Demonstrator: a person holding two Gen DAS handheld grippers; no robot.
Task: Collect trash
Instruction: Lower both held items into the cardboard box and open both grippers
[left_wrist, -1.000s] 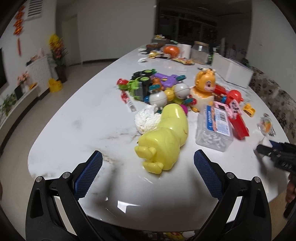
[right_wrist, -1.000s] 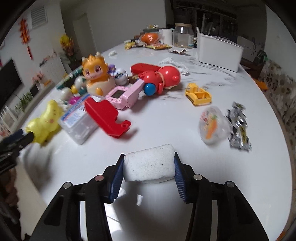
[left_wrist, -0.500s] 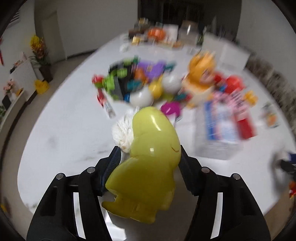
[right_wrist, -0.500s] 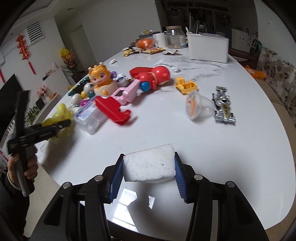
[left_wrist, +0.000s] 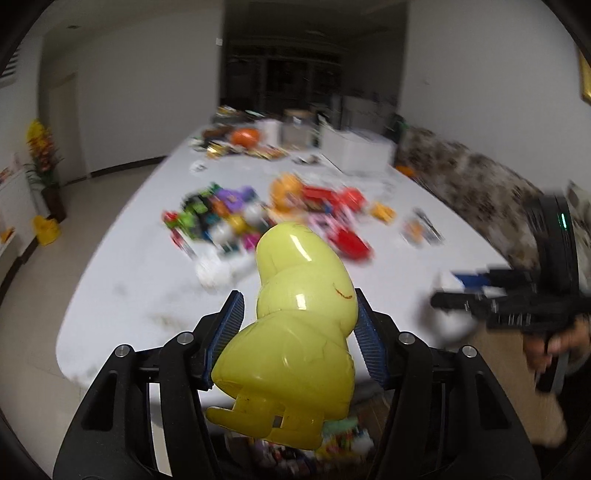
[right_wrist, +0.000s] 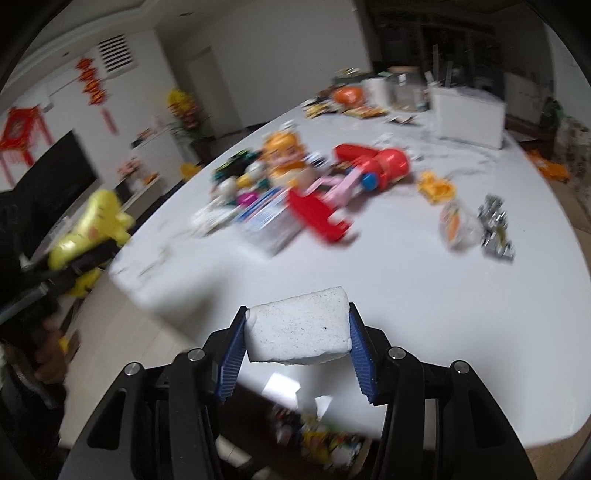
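My left gripper is shut on a yellow plastic toy figure and holds it lifted off the white table, near its front edge. The toy also shows in the right wrist view, at the left beyond the table corner. My right gripper is shut on a white foam block and holds it above the table's near edge. The right gripper also shows blurred in the left wrist view. A crumpled white tissue lies on the table beside the toy pile.
A pile of toys covers the table's middle: an orange figure, red toys, a clear box. A clear wrapper and silver toy car lie right. A white bin stands far back. Colourful items show below the table edge.
My left gripper closed on the yellow toy and has lifted it back off the table. My right gripper has pulled back toward the table edge with the foam block still in it.
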